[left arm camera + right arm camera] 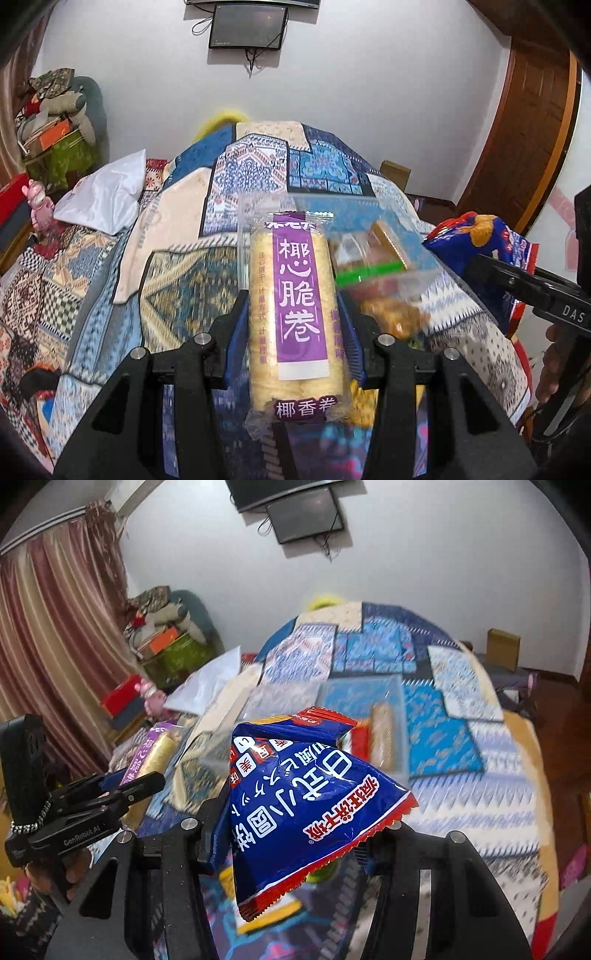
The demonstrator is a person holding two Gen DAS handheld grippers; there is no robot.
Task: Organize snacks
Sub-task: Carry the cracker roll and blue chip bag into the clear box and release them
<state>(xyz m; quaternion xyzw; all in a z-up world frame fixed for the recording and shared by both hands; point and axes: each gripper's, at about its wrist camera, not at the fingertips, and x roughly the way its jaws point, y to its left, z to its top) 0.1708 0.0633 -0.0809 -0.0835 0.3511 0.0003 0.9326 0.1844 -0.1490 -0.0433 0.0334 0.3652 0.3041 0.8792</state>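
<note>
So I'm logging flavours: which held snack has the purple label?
The roll pack in the left gripper; the right gripper holds a blue bag.

1. The clear bin [364, 698] sits on the bed [461, 775] ahead of both grippers; its top is open, so entry from above is free.
2. Inside the bin, a wrapped roll [382, 738] and other snacks fill the near part; the far part shows bare floor.
3. The left gripper [293, 306] is filled by the purple-label roll pack [295, 314], which blocks its view of the bin's left side.
4. The right gripper [291, 834] is filled by the blue bag [306, 805], which hides the bin's near wall.
5. The two grippers are close side by side, with little room between them.
6. A white bag [107, 192] lies on the bed to the left, apart from the bin.
7. To the right of the bin the bed is bare.
</note>
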